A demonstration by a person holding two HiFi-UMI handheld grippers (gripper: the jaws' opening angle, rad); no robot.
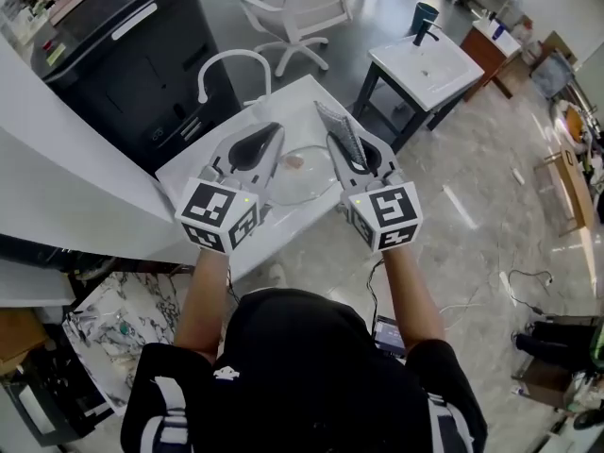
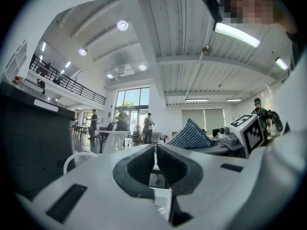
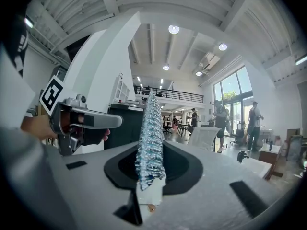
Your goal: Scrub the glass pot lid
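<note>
We found the glass pot lid (image 1: 298, 179) lying flat on the white bench (image 1: 293, 97), about midway along its length and towards its near edge, knob uppermost. In the head view it sat below and between the two grippers. We could not tell whether either tool touched it.

The left gripper (image 1: 275, 131) was held level over the bench, and in its own view the ribbed jaws stood together with nothing between them. The right gripper (image 1: 347, 149) was also level. Its jaws were clamped on a silver mesh scouring cloth (image 1: 340, 128), which stood up on edge out of the jaws and past their tips.

A white arched faucet (image 1: 231, 64) rose at the bench's far left edge, next to a black cabinet (image 1: 132, 55).

As to markings, each gripper carried a cube, the left cube (image 1: 219, 213) and the right cube (image 1: 385, 213), printed with black-and-white square patterns but no letters. A pale strip on the cabinet's top edge was too small for us to read. A second white stand (image 1: 444, 74) stood well apart, beyond the bench's right corner, with a dark cup (image 1: 425, 15) on it.
</note>
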